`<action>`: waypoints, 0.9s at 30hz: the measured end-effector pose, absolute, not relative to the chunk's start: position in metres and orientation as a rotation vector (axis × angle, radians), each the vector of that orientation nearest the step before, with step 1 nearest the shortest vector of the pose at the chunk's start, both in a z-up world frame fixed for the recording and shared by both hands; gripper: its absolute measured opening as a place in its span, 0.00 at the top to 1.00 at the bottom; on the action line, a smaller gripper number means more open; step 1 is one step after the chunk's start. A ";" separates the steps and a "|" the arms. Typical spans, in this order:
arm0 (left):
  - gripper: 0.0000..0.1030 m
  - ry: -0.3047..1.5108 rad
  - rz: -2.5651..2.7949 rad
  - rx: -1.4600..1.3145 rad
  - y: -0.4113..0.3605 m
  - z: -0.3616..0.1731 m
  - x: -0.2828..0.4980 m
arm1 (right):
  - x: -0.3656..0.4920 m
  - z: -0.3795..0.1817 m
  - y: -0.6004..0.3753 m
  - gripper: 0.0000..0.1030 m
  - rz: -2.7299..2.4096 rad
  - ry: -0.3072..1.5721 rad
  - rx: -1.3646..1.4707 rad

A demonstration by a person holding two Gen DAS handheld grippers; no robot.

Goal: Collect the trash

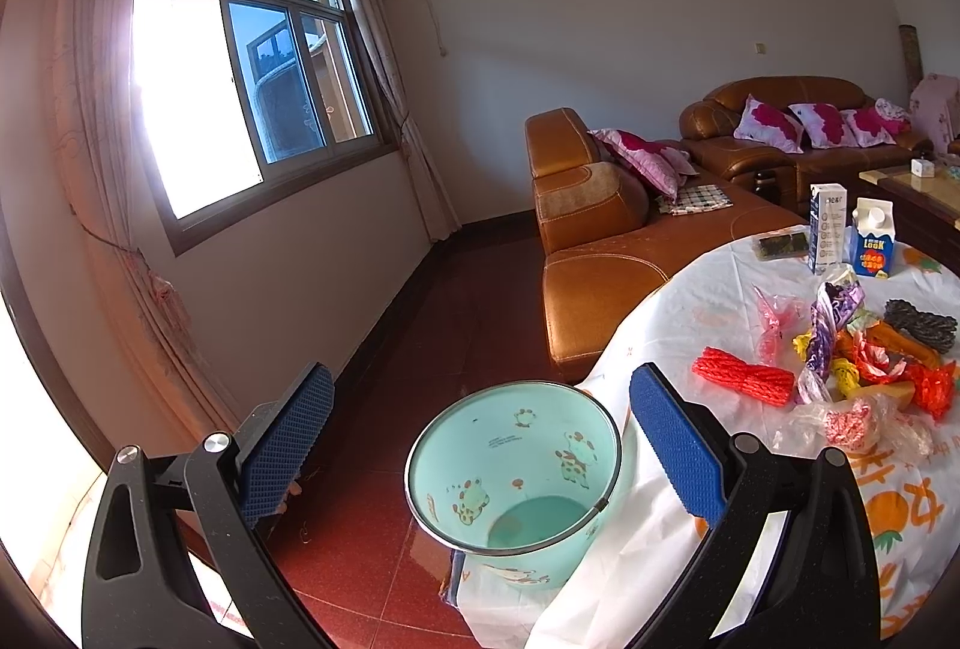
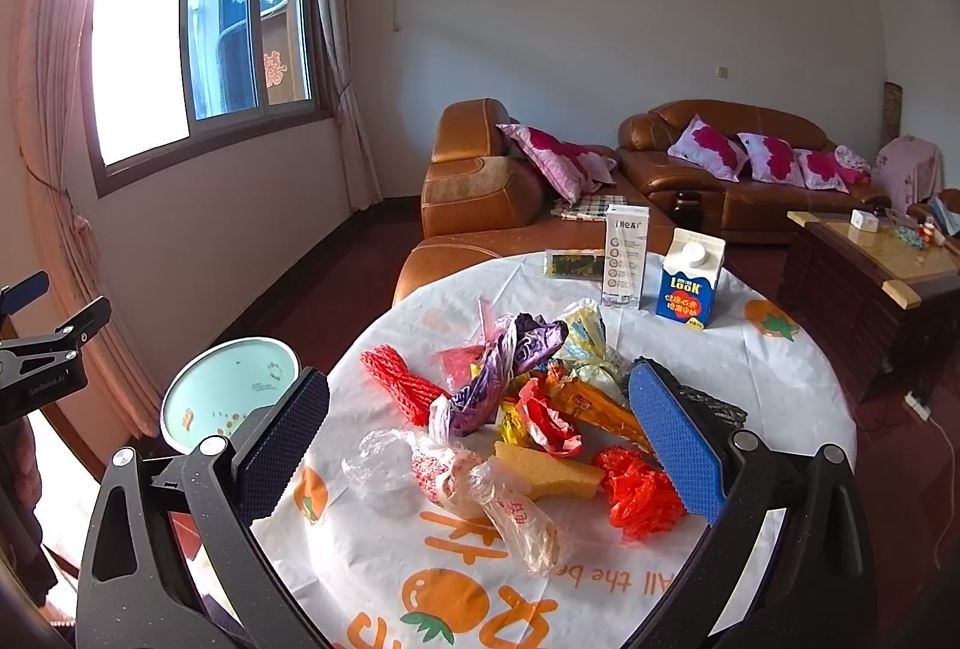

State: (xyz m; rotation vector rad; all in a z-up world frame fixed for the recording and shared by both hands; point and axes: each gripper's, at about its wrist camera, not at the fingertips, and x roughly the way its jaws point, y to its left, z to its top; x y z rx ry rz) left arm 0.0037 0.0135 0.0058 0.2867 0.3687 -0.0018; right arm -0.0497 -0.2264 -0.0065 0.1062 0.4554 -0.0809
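Right wrist view showed the round table [image 2: 780, 385], its printed cloth heaped mid-top with trash: a red mesh roll [image 2: 401, 386], a purple wrapper [image 2: 498, 379], a clear plastic bag [image 2: 444, 475] and a yellow sponge [image 2: 543, 469]. Off its left edge stood the mint bin [image 1: 516, 469], empty. All looked light, soft and crinkly, best pinched at a bunched fold. Both the right gripper [image 2: 480, 445] and left gripper [image 1: 483, 445] were spread wide, holding nothing.
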 end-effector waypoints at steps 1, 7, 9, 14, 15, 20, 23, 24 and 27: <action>0.06 0.369 -0.001 0.286 0.014 0.006 0.004 | -0.050 -0.007 -0.226 0.04 -0.081 0.455 0.106; 0.06 0.373 0.001 0.287 0.015 0.005 0.005 | -0.049 -0.008 -0.226 0.04 -0.082 0.459 0.107; 0.06 0.377 0.001 0.289 0.017 0.004 0.007 | -0.049 -0.009 -0.226 0.04 -0.083 0.463 0.108; 0.06 0.386 0.002 0.294 0.015 0.001 0.010 | -0.047 -0.012 -0.228 0.04 -0.085 0.471 0.113; 0.06 0.389 0.002 0.295 0.015 0.000 0.010 | -0.046 -0.012 -0.229 0.04 -0.086 0.472 0.114; 0.06 0.414 -0.025 0.310 0.002 -0.011 0.018 | -0.042 -0.020 -0.244 0.04 -0.118 0.473 0.117; 0.06 0.425 -0.058 0.329 -0.014 -0.021 0.020 | -0.040 -0.030 -0.267 0.04 -0.180 0.485 0.115; 0.06 0.429 -0.073 0.341 -0.022 -0.025 0.022 | -0.041 -0.034 -0.275 0.04 -0.203 0.489 0.112; 0.06 0.442 -0.125 0.361 -0.046 -0.036 0.025 | -0.044 -0.045 -0.301 0.04 -0.255 0.514 0.125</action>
